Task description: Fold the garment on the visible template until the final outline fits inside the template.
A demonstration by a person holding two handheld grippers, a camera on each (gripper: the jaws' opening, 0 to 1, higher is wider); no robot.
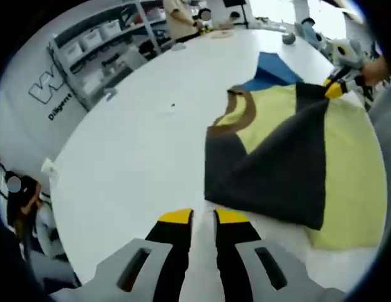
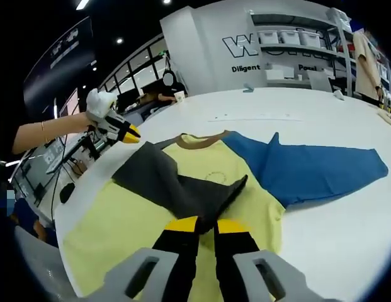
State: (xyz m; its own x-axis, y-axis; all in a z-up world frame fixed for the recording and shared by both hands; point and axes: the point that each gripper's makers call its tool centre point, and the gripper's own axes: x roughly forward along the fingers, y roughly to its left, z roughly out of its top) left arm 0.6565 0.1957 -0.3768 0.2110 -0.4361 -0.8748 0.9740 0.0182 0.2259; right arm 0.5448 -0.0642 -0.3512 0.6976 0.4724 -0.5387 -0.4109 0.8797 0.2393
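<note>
Starting right at the right gripper (image 2: pixel 207 225): its yellow tips are drawn close together, and the dark grey sleeve (image 2: pixel 164 182) runs straight down into the slit between them, so it looks to be pinching the sleeve end. That makes sense, because the sleeve is being carried across the chest to bring the outline in. Directly under and ahead of those jaws lies the yellow body (image 2: pixel 119 226) of the garment, flat on the white table (image 2: pixel 346 239). The grey sleeve lies diagonally over it, up and to the left of the tool.

Over to the left gripper (image 1: pixel 204 217): its jaws are nearly together, with only a narrow slit of bare table between them and nothing held. It sits just short of the garment's near edge and is free for now, my guess being to pin or smooth the fold.

A little further from the right tool is the brown collar (image 2: pixel 198 139), and ahead to its right the blue sleeve (image 2: pixel 308 170) is spread wide open. That one is not yet folded, so I'd call this early going. I can't make out a template under the cloth.

Far beyond the left tool are shelving (image 1: pixel 94 44) and a person standing at the table's far end.
</note>
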